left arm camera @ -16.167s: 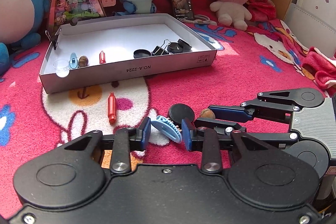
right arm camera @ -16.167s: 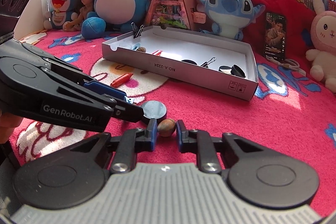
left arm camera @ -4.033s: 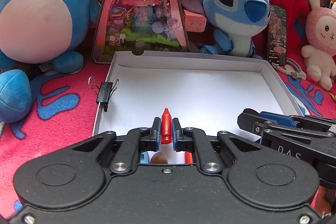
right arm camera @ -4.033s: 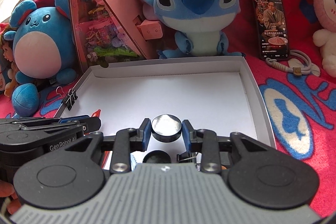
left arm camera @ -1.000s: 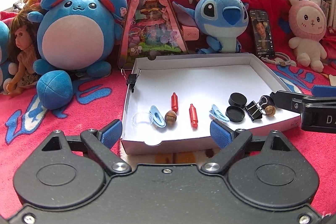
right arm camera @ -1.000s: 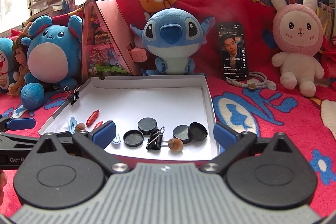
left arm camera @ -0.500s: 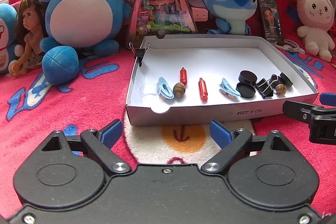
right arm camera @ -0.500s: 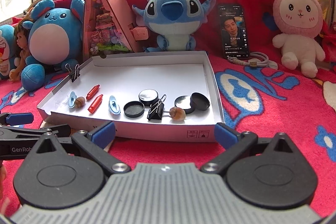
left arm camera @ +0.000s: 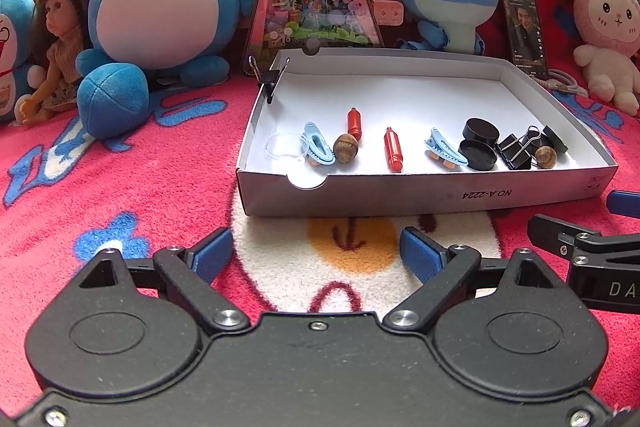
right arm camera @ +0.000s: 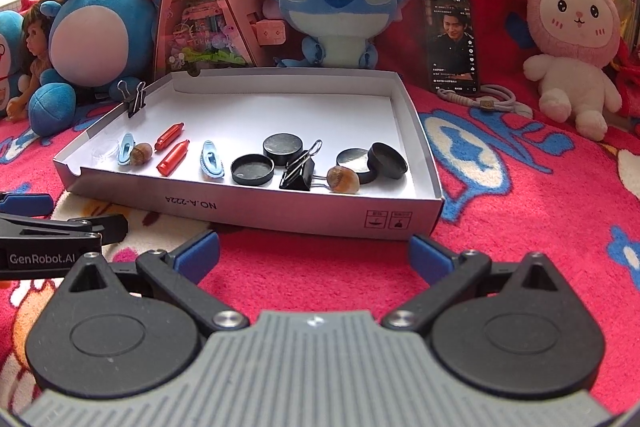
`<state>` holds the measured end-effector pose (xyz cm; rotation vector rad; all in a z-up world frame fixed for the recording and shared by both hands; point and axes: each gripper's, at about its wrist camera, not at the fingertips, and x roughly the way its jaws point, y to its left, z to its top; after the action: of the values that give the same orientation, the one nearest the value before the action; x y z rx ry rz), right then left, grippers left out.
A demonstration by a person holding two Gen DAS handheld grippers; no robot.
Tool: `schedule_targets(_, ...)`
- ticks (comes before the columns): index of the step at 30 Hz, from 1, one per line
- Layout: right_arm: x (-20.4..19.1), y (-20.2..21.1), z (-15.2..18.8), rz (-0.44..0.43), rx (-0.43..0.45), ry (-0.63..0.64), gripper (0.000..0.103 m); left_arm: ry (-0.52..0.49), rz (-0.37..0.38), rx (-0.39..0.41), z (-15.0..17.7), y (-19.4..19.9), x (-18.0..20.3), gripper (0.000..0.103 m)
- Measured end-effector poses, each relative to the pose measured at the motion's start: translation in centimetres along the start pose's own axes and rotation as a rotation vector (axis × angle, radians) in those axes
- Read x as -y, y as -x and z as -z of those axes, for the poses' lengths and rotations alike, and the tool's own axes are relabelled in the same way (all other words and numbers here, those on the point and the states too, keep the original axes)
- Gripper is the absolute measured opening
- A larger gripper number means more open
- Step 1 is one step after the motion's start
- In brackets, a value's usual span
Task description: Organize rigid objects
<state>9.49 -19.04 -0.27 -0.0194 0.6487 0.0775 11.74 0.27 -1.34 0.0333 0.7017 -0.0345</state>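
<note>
— Box (left arm camera: 420, 195) sits on the red blanket (left arm camera: 120, 195), white cardboard, shallow, and all the small things lie inside it along the near wall.

— What is in there?

— From the left: a clear ring (left arm camera: 282, 147), a blue clip (left arm camera: 318, 143) touching an acorn (left arm camera: 345, 148), two red cylinders (left arm camera: 393, 149) near each other, a second blue clip (left arm camera: 446, 149), then black round lids (left arm camera: 478, 155), a black binder clip (left arm camera: 516, 151) and another acorn (left arm camera: 545, 157) just beside it. One more binder clip (right arm camera: 134, 99) is clamped on the left wall.

— And the grippers?

— Both are in front of the box, apart from it. The left gripper (left arm camera: 316, 255) is spread wide, nothing between its blue pads (left arm camera: 210, 257). The right gripper (right arm camera: 314, 259) is likewise released, only blanket between its fingers.

— Behind the box?

— Plush toys in a row: a round blue one (left arm camera: 160, 7), a blue alien (right arm camera: 340, 3), a pink rabbit (right arm camera: 572, 39). A phone (right arm camera: 454, 43) leans between the last two, screen lit.
</note>
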Motion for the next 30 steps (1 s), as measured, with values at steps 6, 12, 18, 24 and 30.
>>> schedule_targets(6,-0.1,-0.4,0.2,0.010,-0.017,-0.013,0.103,0.008,0.005,0.007,0.2,-0.1,-0.2,0.091)
schedule_targets(12,0.2,-0.9,0.4,0.015,-0.039,-0.032,0.103,0.015,0.004,0.012,0.4,-0.1,-0.3,0.093)
schedule_targets(18,0.1,-1.1,0.4,0.020,-0.050,-0.026,0.103,0.023,-0.001,0.011,0.5,-0.3,-0.4,0.097)
schedule_targets(24,-0.1,-1.1,0.5,0.027,-0.056,-0.017,0.103,0.028,-0.009,0.007,0.5,-0.4,-0.5,0.100)
schedule_targets(30,-0.3,-1.3,0.5,0.038,-0.062,-0.003,0.103,0.032,-0.014,0.003,0.6,-0.5,-0.5,0.103)
